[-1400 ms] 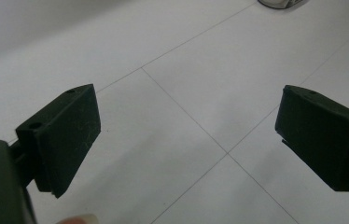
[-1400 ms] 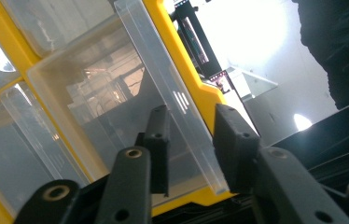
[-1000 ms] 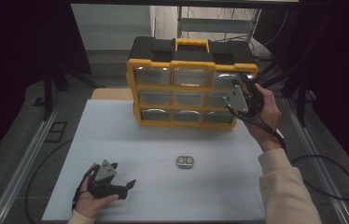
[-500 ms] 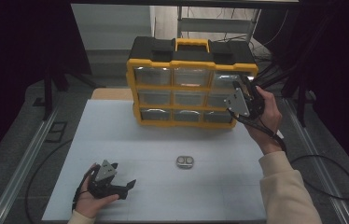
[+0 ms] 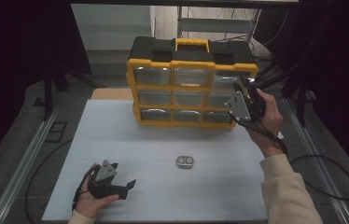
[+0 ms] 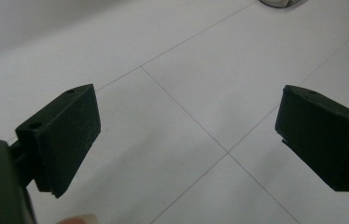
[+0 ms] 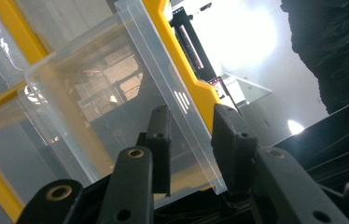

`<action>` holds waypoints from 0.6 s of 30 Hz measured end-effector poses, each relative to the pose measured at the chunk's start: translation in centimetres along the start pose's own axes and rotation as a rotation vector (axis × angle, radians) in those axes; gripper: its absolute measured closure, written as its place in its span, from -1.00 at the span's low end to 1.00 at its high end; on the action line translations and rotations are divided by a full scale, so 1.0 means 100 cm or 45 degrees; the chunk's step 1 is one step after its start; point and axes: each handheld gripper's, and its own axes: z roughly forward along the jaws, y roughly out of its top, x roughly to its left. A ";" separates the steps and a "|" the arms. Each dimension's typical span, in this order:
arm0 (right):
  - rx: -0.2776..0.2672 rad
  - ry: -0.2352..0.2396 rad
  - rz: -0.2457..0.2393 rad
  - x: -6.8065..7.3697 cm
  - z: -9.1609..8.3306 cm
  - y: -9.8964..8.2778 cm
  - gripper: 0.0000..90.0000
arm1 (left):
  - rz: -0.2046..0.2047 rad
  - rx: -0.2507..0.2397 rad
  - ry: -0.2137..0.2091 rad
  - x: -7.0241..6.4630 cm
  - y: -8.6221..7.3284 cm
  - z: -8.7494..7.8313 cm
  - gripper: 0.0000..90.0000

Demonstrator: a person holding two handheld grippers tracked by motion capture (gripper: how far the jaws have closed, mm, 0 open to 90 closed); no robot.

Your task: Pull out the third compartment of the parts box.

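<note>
Clear plastic drawer [image 7: 116, 107], top right of the yellow organizer [image 5: 191, 88], sits part-way out; my right tool [image 7: 192, 140] pinches its thin side wall. I judge it light, slick, flexy. Left tool [image 6: 186, 140] idles agape above the tabletop [image 5: 163, 140].

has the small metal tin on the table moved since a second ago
No. The tin lies at the same spot in front of the yellow organizer, on the same table line.

A yellow-framed organiser cabinet [image 5: 191, 91] with a black top, a yellow handle and clear, colourless drawers; the clear drawer [image 7: 116, 107] shows pale against the yellow frame. Both grippers, left [image 5: 125, 185] and right [image 5: 243, 91], are black with grey plates. The table [image 5: 130, 144] is white with thin grey lines, the small tin [image 5: 185, 162] silvery, the sleeve [image 5: 287, 191] cream
</note>
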 end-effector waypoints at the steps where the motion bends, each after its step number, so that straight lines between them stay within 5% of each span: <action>1: 0.000 0.002 -0.002 0.000 -0.001 0.000 0.54 | 0.000 0.000 0.000 0.000 0.000 0.000 -0.84; 18: -0.028 -0.020 -0.009 0.002 -0.012 -0.001 0.54 | 0.004 -0.003 0.002 -0.001 0.000 0.001 -0.84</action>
